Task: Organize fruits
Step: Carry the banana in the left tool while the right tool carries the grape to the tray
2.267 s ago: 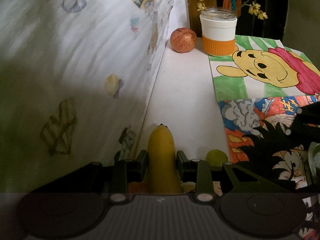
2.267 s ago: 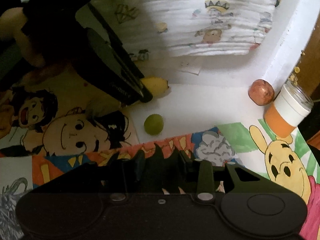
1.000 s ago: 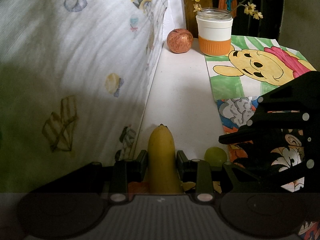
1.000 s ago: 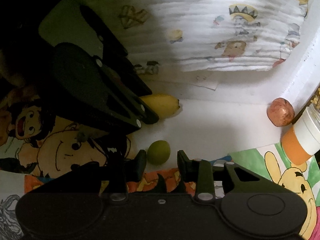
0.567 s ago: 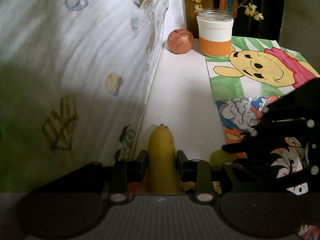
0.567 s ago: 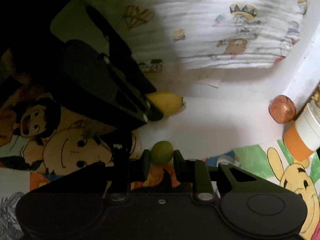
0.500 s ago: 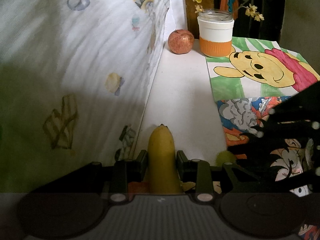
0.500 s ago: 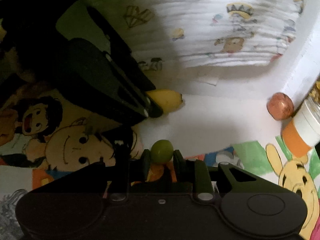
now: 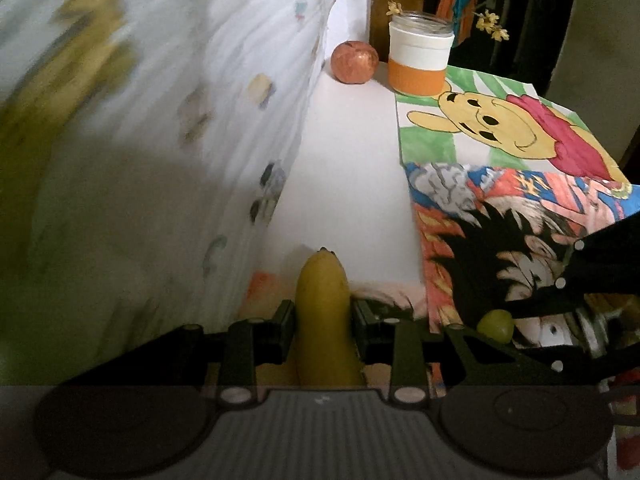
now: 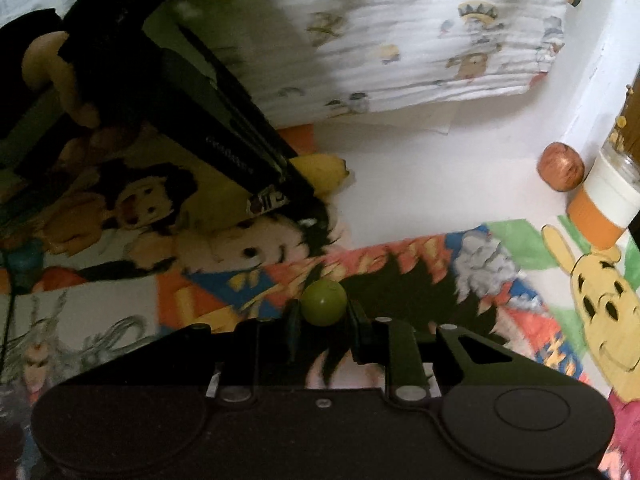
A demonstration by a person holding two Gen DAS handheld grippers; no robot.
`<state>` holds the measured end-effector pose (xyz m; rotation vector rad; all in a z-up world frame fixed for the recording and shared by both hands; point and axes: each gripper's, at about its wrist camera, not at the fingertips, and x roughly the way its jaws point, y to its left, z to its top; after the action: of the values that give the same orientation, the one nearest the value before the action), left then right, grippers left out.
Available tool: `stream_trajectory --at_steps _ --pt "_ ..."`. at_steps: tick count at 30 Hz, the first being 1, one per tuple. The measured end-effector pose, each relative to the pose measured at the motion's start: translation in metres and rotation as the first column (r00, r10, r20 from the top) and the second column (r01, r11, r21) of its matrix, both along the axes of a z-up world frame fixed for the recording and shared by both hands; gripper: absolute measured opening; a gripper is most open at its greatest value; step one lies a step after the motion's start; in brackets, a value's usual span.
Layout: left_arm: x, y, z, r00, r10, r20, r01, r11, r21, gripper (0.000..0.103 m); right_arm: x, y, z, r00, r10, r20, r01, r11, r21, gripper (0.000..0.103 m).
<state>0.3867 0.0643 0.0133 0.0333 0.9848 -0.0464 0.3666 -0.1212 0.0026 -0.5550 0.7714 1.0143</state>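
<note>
The left gripper (image 9: 323,314) is clamped on a banana (image 9: 323,320) poking forward past its fingers. The right gripper (image 10: 323,314) is closed tight on a small green fruit (image 10: 323,301) at its fingertips.

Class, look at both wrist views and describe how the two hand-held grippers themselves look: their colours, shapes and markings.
Both are matt black. The left hand-held gripper and the right hand-held gripper each have two short fingers on angular linkage arms with silver rivets, over a wide body with round discs. The left body has a grey ribbed panel. Seen from the right wrist view, the left one bears white lettering, too blurred to read.
</note>
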Motion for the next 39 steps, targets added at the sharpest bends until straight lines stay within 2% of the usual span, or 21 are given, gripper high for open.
stream_trajectory --at_steps 8,15,19,27,33,39 --pt "-0.041 -0.005 0.003 1.0 -0.025 0.006 0.025 1.0 -0.006 0.034 -0.018 0.0 0.004 1.0 -0.008 -0.013 0.008 1.0 0.008 0.027" --pt "-0.052 -0.011 -0.001 0.999 -0.014 0.04 0.013 0.999 0.03 0.037 -0.016 0.003 0.0 0.999 -0.047 -0.014 0.047 0.998 0.036 0.028" --pt "-0.057 -0.01 -0.009 1.0 -0.012 0.019 0.011 1.0 0.013 0.04 -0.017 0.005 -0.002 0.998 -0.06 -0.007 0.061 0.997 0.054 0.029" --pt "-0.063 -0.01 -0.013 0.999 0.011 0.047 -0.011 1.0 0.003 0.04 -0.023 -0.003 -0.003 0.995 -0.098 -0.006 0.098 0.993 0.069 0.029" --pt "-0.068 -0.012 -0.01 0.995 0.079 0.061 -0.078 0.997 -0.01 0.036 -0.033 0.002 -0.002 0.987 -0.157 0.024 0.155 0.986 0.069 0.026" --pt "-0.088 -0.021 -0.003 0.994 0.085 0.07 -0.081 0.995 -0.066 0.034 -0.058 -0.008 0.007 0.978 -0.207 0.016 0.204 0.974 0.098 0.026"
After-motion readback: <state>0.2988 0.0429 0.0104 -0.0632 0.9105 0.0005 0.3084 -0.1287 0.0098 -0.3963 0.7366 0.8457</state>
